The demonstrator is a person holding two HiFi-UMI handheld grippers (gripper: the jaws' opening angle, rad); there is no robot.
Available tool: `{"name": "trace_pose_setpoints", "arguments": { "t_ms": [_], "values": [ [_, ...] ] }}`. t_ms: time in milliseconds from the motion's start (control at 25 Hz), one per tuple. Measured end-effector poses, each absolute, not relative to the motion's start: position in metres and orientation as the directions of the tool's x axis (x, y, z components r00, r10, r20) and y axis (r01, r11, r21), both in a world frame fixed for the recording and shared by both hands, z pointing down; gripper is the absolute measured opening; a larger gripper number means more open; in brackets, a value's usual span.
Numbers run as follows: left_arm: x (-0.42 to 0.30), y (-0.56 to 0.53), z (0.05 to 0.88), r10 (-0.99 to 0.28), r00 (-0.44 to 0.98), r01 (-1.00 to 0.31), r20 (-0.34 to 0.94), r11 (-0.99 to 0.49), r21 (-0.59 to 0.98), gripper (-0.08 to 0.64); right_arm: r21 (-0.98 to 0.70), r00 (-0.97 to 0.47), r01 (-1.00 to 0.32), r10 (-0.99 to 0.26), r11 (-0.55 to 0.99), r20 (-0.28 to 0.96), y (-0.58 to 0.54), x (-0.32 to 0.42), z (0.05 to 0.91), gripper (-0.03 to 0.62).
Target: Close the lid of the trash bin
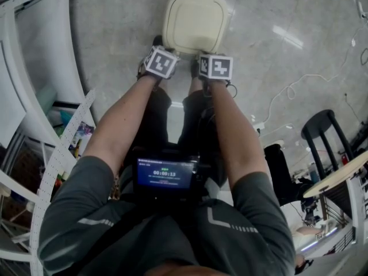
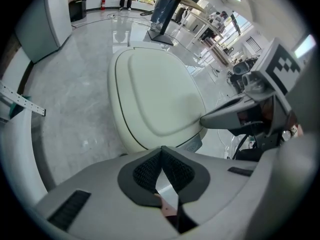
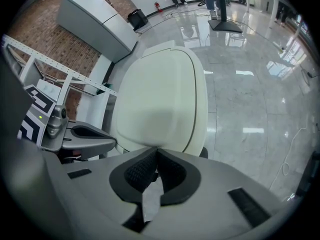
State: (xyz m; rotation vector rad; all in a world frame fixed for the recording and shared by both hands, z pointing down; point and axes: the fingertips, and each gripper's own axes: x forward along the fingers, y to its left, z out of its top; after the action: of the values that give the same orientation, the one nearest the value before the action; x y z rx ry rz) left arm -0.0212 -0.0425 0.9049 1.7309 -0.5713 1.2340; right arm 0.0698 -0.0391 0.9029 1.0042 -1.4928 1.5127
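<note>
A cream trash bin (image 1: 194, 20) stands on the grey floor ahead of me, its lid (image 2: 160, 94) lying flat down on the body. The same lid (image 3: 160, 99) fills the middle of the right gripper view. My left gripper (image 1: 163, 62) hovers at the bin's near left edge and my right gripper (image 1: 215, 68) at its near right edge. The tips of the left gripper (image 2: 161, 150) meet, with nothing between them. The right gripper (image 3: 156, 151) is shut as well and holds nothing. Each gripper shows beside the other in its view.
A white curved shelf frame (image 1: 34, 68) runs down the left. A black stool (image 1: 322, 132), a white cable (image 1: 293, 88) and a round table edge (image 1: 339, 174) lie to the right. A white cabinet (image 3: 95, 19) stands behind the bin. People stand far off.
</note>
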Motion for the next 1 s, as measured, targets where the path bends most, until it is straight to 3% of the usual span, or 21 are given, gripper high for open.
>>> {"name": "trace_pose_setpoints", "arguments": {
  "t_ms": [640,1000],
  "values": [
    [-0.025,-0.052,0.9,0.098,0.395,-0.791,0.913,-0.47,0.393,-0.003,-0.401,-0.402,-0.916,0.008,-0.013,0.916,-0.042,0.067,0.904,0.006],
    [-0.022,-0.104,0.847,-0.015,0.424,-0.818,0.905,-0.436,0.376,-0.003,-0.381,-0.379,-0.925,-0.126,0.007,0.917,-0.083,0.092,0.858,0.006]
  ]
}}
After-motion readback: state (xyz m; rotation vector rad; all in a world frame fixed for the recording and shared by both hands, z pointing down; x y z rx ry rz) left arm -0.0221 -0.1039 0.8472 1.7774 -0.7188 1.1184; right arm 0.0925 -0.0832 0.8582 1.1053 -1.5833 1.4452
